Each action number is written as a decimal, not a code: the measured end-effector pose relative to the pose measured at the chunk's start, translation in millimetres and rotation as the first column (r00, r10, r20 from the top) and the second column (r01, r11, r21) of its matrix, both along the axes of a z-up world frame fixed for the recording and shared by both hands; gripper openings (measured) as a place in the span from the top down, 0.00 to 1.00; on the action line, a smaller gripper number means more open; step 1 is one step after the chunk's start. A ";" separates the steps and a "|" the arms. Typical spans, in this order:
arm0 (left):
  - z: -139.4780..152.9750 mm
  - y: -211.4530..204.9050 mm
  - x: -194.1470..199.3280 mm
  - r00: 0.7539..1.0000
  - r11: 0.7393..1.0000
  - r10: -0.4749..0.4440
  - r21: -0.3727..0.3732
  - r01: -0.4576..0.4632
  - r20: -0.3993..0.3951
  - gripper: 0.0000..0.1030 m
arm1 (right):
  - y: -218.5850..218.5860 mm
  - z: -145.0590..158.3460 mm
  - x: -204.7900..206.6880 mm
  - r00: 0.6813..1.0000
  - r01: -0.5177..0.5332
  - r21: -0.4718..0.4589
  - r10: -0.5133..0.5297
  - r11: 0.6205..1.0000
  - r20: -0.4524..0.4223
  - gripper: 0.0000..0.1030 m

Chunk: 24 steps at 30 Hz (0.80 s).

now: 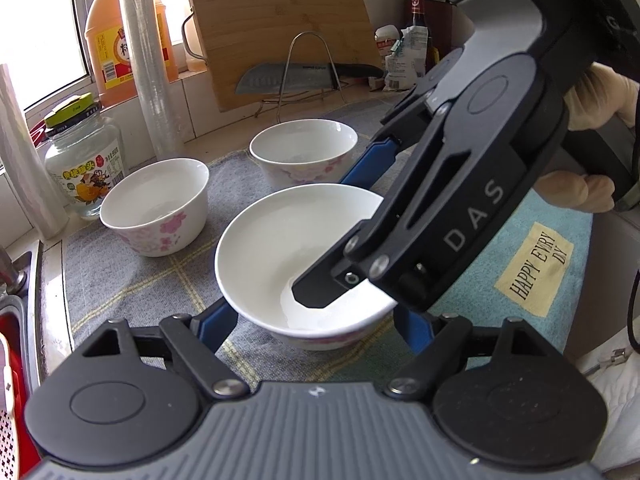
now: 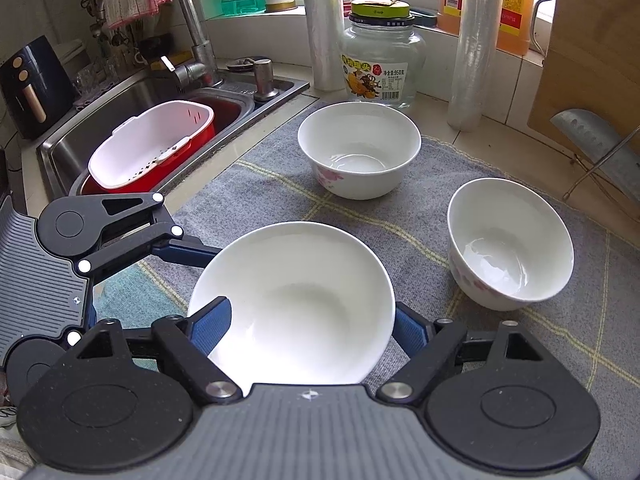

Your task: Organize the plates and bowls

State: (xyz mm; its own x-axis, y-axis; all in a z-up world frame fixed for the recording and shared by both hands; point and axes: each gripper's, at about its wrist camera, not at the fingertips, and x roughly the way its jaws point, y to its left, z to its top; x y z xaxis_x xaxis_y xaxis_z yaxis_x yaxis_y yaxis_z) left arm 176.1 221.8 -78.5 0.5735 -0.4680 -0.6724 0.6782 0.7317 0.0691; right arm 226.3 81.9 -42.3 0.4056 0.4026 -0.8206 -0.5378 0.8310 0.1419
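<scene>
knife blade (image 1: 280, 80) behind wire stand, cutting board (image 2: 592, 52) cut off

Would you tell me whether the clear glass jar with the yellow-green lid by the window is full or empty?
Empty, as far as shows: the clear glass jar lets the tiles behind show through its walls, with no visible contents, and its yellow-green lid is on.
</scene>
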 end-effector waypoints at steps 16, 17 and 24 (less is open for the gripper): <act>14.8 -49.4 -6.1 0.998 0.998 -0.057 0.040 0.057 -0.013 0.18 | -54.3 18.0 -22.1 0.999 0.044 0.024 -0.044 0.999 0.020 0.13; 14.9 -53.5 -6.2 0.998 0.997 -0.065 0.039 0.066 -0.014 0.18 | -59.1 17.8 -23.3 0.998 0.053 0.019 -0.054 0.998 0.022 0.13; 12.7 -84.2 -3.7 0.991 0.990 -0.135 0.042 0.135 -0.012 0.18 | -93.5 17.2 -32.5 0.991 0.128 0.025 -0.129 0.991 0.024 0.13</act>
State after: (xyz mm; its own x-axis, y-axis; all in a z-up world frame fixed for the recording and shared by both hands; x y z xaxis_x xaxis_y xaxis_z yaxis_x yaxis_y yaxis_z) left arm 172.4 137.6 -65.8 0.5007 -0.5120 -0.6980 0.7714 0.6298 0.0915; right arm 193.7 -11.6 -25.1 0.4755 0.3646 -0.8006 -0.4305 0.8901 0.1496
